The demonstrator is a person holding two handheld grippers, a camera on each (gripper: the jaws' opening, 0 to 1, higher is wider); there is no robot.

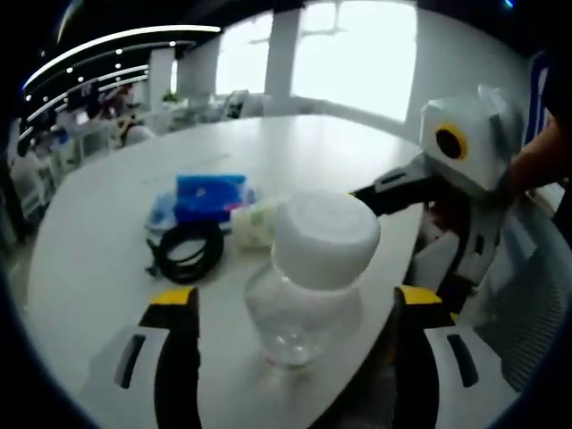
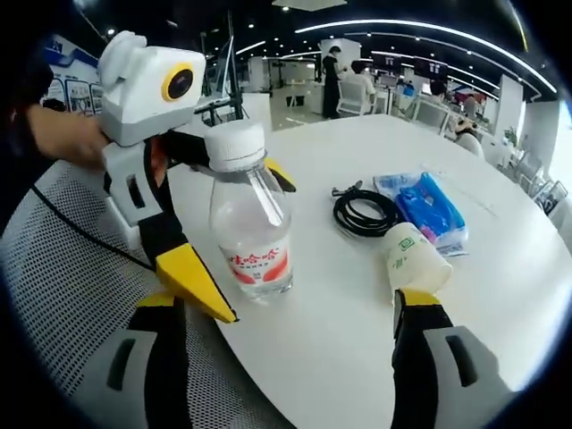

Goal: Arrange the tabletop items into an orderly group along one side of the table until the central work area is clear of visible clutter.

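Note:
A clear plastic bottle (image 1: 299, 308) with a white cap and a red label (image 2: 250, 241) stands upright near the table's edge. My left gripper (image 1: 295, 299) is open, one jaw on each side of the bottle with a gap at both. In the right gripper view the left gripper (image 2: 237, 231) comes in from the left and straddles the bottle. My right gripper (image 2: 290, 304) is open with nothing between its jaws. A paper cup (image 2: 413, 257) lies on its side by the right jaw. One of the right gripper's fingers (image 1: 393, 189) reaches in behind the cap.
On the white table (image 2: 340, 349) lie a coiled black cable (image 2: 365, 214) and a blue tissue pack (image 2: 431, 210); in the left gripper view the cable (image 1: 189, 250), pack (image 1: 210, 197) and cup (image 1: 255, 223) sit beyond the bottle. A mesh chair (image 2: 54, 268) stands beside the table edge.

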